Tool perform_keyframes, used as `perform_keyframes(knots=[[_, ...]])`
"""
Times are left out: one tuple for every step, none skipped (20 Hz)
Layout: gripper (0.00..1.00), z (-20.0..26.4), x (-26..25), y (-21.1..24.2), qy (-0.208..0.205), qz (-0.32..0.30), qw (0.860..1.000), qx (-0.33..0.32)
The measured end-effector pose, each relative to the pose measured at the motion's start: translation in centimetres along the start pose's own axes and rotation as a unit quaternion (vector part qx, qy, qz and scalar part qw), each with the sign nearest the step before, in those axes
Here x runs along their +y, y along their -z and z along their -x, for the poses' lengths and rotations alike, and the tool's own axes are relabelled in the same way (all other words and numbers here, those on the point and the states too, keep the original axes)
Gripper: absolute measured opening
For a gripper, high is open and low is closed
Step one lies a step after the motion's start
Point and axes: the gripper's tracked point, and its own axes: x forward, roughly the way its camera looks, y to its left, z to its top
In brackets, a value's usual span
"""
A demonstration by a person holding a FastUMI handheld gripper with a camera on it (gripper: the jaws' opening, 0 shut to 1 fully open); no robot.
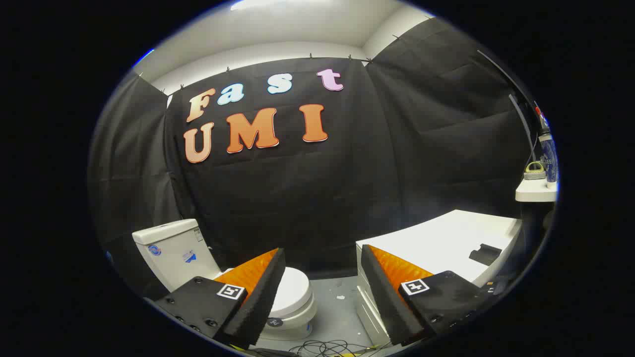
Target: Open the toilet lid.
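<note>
Nothing done yet, I'd say – the claw hangs spread wide with nothing in it, and the white oval plastic toilet lid sits flat down at lower left – approach and lift both left.

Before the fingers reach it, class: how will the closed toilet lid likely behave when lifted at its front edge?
The toilet lid looks like a rigid, glossy shell, so it probably swings up stiffly rather than bending. Its smooth surface may be slippery for the open gripper. It would likely pivot at the back, near the tank, not lift free.
</note>
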Motion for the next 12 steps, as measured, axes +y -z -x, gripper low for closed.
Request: perform_keyframes(knots=[[0.98,0.13,-0.02,0.03,0.0,0.0,1.0,0.0],[0.98,0.13,-0.01,0.06,0.0,-0.001,1.0,0.0],[0.98,0.21,0.04,0.01,0.0,-0.001,1.0,0.001],[0.98,0.11,0.04,0.03,-0.001,-0.001,1.0,0.001],[0.98,0.09,0.15,0.03,-0.001,-0.001,1.0,0.001],[0.98,0.04,0.15,-0.02,-0.001,0.0,1.0,0.001],[0.98,0.06,0.07,-0.04,-0.001,0.0,1.0,0.0],[0.98,0.05,0.08,0.02,-0.001,0.001,1.0,-0.001],[0.98,0.1,0.12,0.04,-0.001,0.001,1.0,-0.001],[0.98,0.09,0.1,0.11,-0.002,0.001,1.0,0.001],[0.98,0.1,0.14,0.11,-0.002,0.0,1.0,0.001],[0.98,0.03,0.19,0.17,-0.002,0.0,1.0,0.002]])
